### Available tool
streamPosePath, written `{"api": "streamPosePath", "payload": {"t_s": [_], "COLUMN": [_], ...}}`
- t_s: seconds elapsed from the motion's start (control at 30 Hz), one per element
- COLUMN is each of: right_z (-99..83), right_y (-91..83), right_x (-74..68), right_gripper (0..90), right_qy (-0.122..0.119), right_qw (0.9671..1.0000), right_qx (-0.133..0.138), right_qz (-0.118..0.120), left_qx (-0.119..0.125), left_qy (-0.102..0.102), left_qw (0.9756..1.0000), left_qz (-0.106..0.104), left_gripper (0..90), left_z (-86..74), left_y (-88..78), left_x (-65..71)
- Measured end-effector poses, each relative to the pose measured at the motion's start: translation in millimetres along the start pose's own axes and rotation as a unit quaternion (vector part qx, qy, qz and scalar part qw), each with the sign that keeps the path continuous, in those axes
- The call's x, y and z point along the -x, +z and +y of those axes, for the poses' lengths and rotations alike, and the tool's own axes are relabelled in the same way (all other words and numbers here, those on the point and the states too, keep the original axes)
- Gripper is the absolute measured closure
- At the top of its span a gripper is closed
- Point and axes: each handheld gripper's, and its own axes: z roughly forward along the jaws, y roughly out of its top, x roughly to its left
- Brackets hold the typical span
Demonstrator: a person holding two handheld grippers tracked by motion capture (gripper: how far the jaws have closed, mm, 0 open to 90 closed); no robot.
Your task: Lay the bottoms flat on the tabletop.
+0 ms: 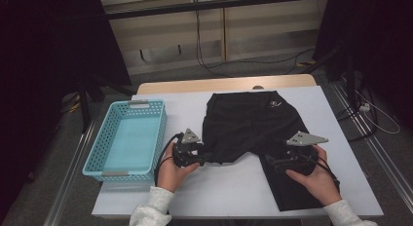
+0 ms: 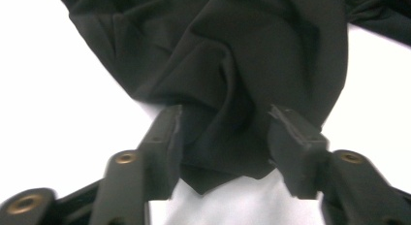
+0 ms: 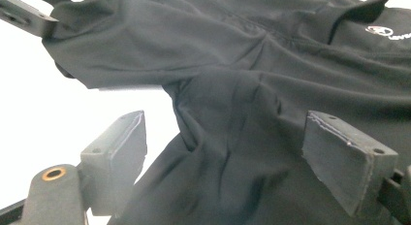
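Black fabric shorts [image 1: 253,126] are being spread on the white sheet of the table [image 1: 331,138], one leg bunched toward the left, the other laid toward the near edge. A folded corner of that bunched leg is being straddled by the left gripper [image 2: 224,130], its jaws apart and, judging by the gap, not yet pressing, likely for a pull flat. The right gripper [image 3: 223,152] is being held wide open over the crotch seam. A turquoise basket [image 1: 127,138] is being kept just beside, probably for the folded shorts.
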Motion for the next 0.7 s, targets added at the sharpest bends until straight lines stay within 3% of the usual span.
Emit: {"api": "streamPosePath", "payload": {"t_s": [0.23, 0.4, 0.5, 0.7], "right_z": [-1.0, -0.1, 0.3, 2.7], "right_y": [1.9, 2.4, 3.6, 5.3], "right_x": [-2.9, -4.0, -5.8, -12.4], "right_gripper": [16.8, 16.9, 16.9, 17.0], "right_qy": [-0.005, -0.003, -0.004, -0.011], "right_qw": [0.9999, 0.9998, 0.9997, 0.9994], "right_qx": [0.000, 0.005, 0.004, 0.004], "right_qz": [0.012, 0.018, 0.022, 0.033], "left_qx": [-0.024, -0.031, -0.024, 0.033], "left_qy": [-0.015, -0.030, -0.036, -0.038], "left_qw": [0.9994, 0.9983, 0.9980, 0.9967], "left_qz": [-0.020, -0.039, -0.047, -0.064], "left_gripper": [75.2, 85.1, 89.1, 89.3], "left_z": [-0.5, -0.1, 4.2, 18.7], "left_y": [5.8, 8.5, 4.5, -13.9], "left_x": [0.5, 5.5, 9.0, 16.3]}}
